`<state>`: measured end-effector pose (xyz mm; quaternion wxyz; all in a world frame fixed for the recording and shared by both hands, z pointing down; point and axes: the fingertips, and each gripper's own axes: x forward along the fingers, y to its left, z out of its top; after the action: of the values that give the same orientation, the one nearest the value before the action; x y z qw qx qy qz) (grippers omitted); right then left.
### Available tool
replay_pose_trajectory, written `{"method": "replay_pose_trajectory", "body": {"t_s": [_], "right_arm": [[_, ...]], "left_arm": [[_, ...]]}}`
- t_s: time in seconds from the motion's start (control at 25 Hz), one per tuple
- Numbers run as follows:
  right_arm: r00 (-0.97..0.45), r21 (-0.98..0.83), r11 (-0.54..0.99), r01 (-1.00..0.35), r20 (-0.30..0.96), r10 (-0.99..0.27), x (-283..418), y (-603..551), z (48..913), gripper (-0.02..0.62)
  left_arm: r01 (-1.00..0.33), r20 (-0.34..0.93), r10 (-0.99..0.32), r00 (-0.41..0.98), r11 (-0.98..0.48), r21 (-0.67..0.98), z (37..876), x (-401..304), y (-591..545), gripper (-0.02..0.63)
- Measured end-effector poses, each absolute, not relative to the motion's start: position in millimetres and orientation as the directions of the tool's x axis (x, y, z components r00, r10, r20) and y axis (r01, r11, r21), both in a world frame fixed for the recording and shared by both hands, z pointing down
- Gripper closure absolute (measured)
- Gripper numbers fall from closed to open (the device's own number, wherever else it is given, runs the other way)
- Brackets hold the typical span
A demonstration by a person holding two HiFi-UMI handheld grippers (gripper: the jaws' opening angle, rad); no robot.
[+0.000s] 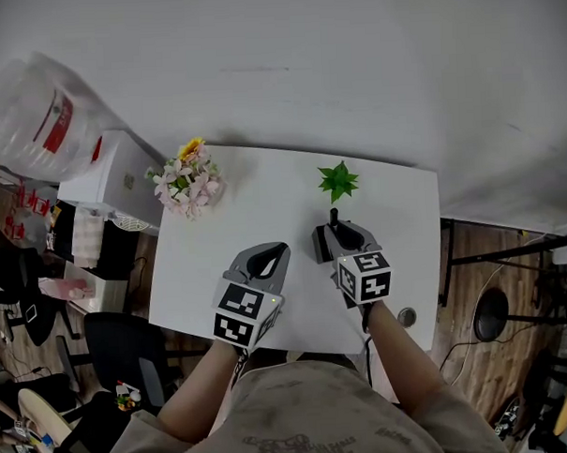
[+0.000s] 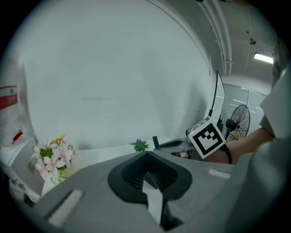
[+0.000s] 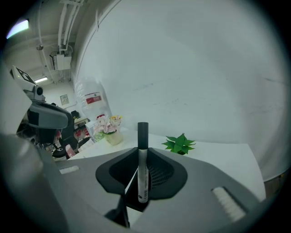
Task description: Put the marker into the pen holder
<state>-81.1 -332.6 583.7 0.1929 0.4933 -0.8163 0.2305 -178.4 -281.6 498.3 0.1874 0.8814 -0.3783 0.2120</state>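
Marker [image 3: 142, 154] print unreadable; body behind right gripper [image 1: 336, 234] (head view).

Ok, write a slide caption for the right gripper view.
Right gripper clamps a marker upright, black cap up, before a white table with a green plant and pink flowers.

A white table [image 1: 264, 208] stands against a pale wall [image 1: 304, 60] on wooden floor [image 1: 481, 236]

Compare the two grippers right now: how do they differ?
The right gripper is shut on the marker, cap end up; the left gripper is shut on nothing. The right gripper sits farther forward, near the plant; the left gripper sits nearer the near edge of the table. Both are over the table.
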Motion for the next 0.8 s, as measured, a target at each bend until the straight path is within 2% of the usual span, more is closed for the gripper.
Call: {"method": "replay_pose_trajectory", "body": {"t_s": [0.36, 0.8], "right_arm": [[-0.420, -0.128, 0.453, -0.882, 0.650, -0.634, -81.6, -329.1, 622.3, 0.505], [-0.401, -0.065, 0.507, -0.859, 0.701, -0.589, -87.3, -322.7, 629.9, 0.493]], "left_arm": [[-0.765, 0.540, -0.587, 0.604, -0.618, 0.183, 512.4, -186.6, -273.6, 0.606], [-0.777, 0.559, -0.585, 0.587, -0.603, 0.184, 519.8, -191.1, -267.6, 0.606]]}}
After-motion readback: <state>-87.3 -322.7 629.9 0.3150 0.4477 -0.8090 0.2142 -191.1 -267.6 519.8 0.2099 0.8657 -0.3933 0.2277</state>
